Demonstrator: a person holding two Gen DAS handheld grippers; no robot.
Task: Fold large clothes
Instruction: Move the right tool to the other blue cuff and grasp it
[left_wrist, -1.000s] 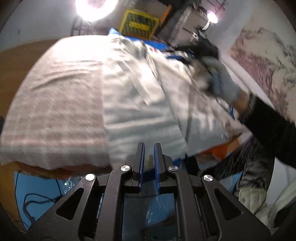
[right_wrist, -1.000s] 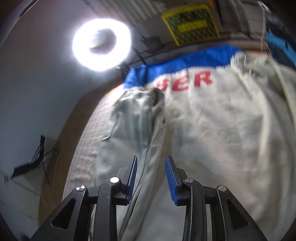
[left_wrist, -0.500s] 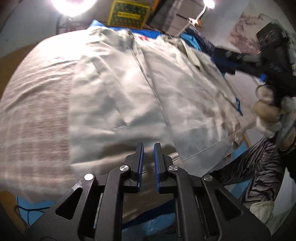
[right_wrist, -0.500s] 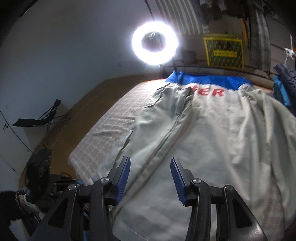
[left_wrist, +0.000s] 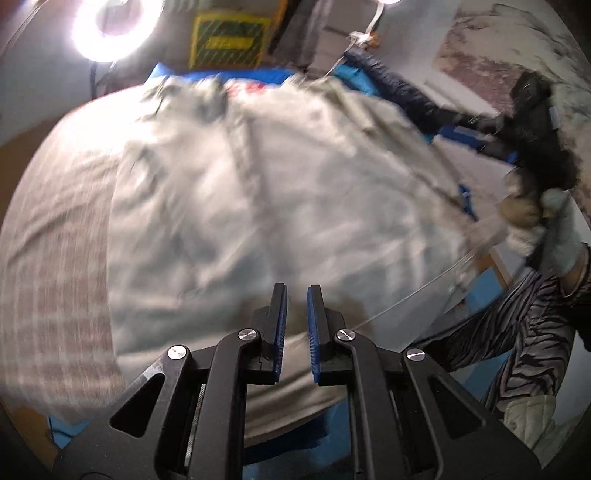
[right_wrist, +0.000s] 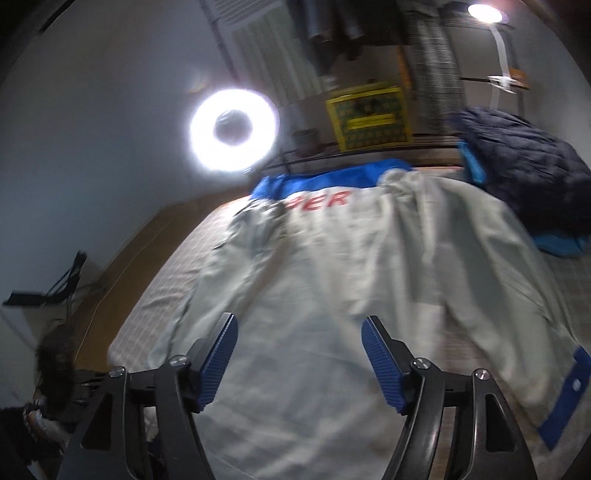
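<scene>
A large pale grey jacket (left_wrist: 280, 192) with a blue collar and red letters lies spread on a checked bed cover (left_wrist: 55, 258). It also shows in the right wrist view (right_wrist: 332, 295), with a blue cuff (right_wrist: 565, 391) at the right. My left gripper (left_wrist: 296, 291) hovers over the jacket's near hem, its jaws a narrow gap apart with nothing between them. My right gripper (right_wrist: 299, 332) is wide open and empty above the jacket's lower back. In the left wrist view it (left_wrist: 480, 133) is held by a gloved hand at the right edge.
A ring light (right_wrist: 233, 130) shines beyond the bed's far end, beside a yellow crate (right_wrist: 369, 116). A dark navy padded coat (right_wrist: 524, 177) lies on the far right of the bed. A person's striped trousers (left_wrist: 517, 325) stand by the right side.
The right gripper's jaws have opened much wider and it has dropped closer over the jacket. The left gripper has moved in over the near hem, its jaws slightly wider apart.
</scene>
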